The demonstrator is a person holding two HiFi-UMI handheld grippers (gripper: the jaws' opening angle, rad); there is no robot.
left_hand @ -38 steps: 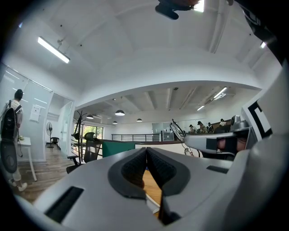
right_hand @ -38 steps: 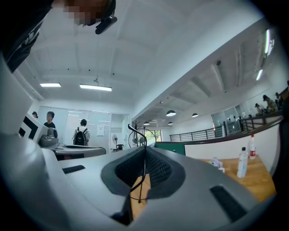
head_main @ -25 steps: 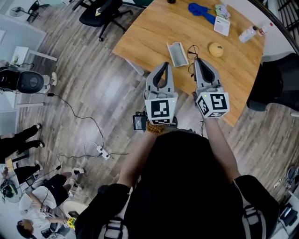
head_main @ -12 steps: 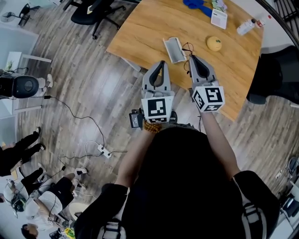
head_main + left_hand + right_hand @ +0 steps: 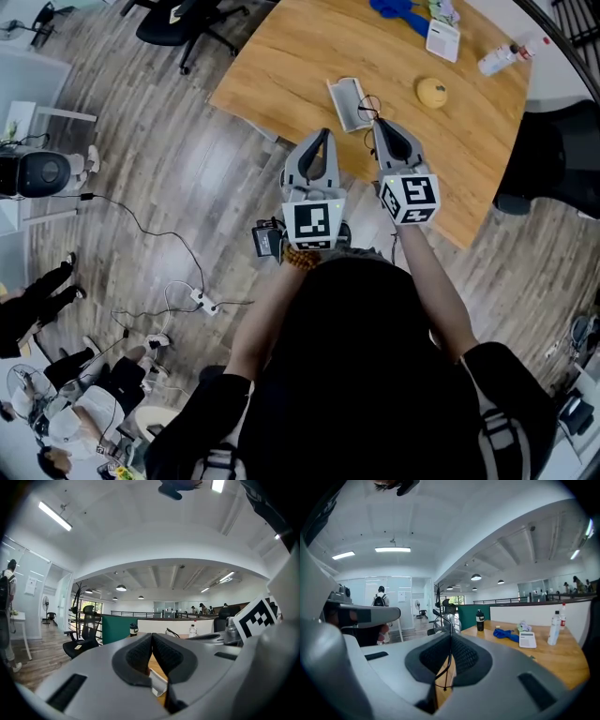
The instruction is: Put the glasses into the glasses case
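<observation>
The right tool (image 5: 379,124) is clenched on the glasses (image 5: 371,103). In the right gripper view one thin black temple (image 5: 450,653) runs upright between the closed pads of the right tool (image 5: 450,637) and curves away above them. From the head view the frame hangs off that tool's tip over the wooden tabletop (image 5: 300,56). It is just to the right of the glasses case (image 5: 351,103); whether it touches the wood cannot be told.

The case lies open on the tabletop near its front edge, with its pale lining facing up.

The left tool (image 5: 324,134) is beside the right one, with its tips just short of the case's near end and slightly left of it. In the left gripper view the pads of the left tool (image 5: 151,637) meet at the tips with nothing pinched. A white edge of the case (image 5: 157,683) shows below them.

Farther back on the tabletop lie a round yellow fruit (image 5: 431,92), a blue cloth (image 5: 506,633) and a clear bottle (image 5: 554,627), all well apart from both tools.
</observation>
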